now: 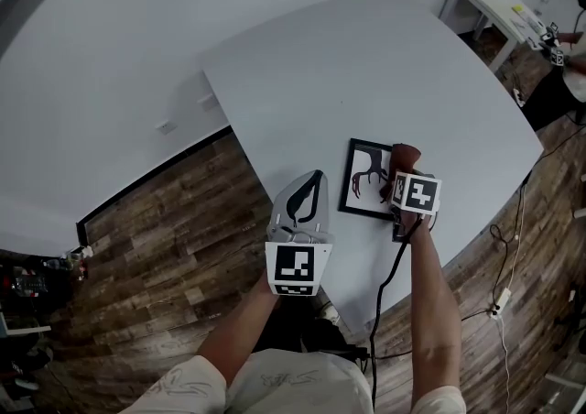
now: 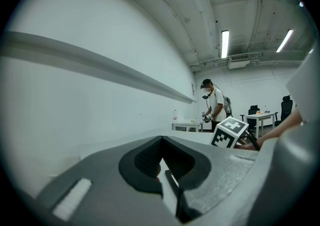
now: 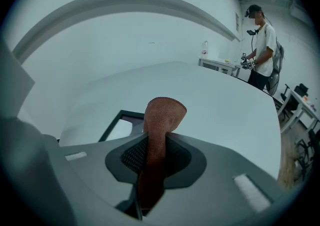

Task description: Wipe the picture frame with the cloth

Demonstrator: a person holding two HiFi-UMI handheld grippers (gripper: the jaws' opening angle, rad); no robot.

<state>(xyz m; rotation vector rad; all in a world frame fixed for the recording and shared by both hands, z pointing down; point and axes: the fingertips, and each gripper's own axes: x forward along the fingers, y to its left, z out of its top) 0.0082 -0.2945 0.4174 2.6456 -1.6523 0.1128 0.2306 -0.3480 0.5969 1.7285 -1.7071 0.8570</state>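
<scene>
Left gripper [image 1: 309, 192] is over the near table edge, jaws together, holding nothing. Right gripper [image 1: 408, 185] is clamped on the brown cloth [image 3: 163, 112]. It's soft, light and floppy, and the folded end pokes past the tips, so the grip looks fine. Picture frame [image 1: 368, 179] lies flat on the white table [image 1: 385, 55] just beyond the cloth; we can't tell if they touch. We judge the frame light, rigid and likely to slide, so pin its border with the left.

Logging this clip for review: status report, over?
Left hand-held gripper shut, empty. Right hand-held gripper shut on cloth, beside picture frame. Frame flat on table, nothing in the way.
</scene>
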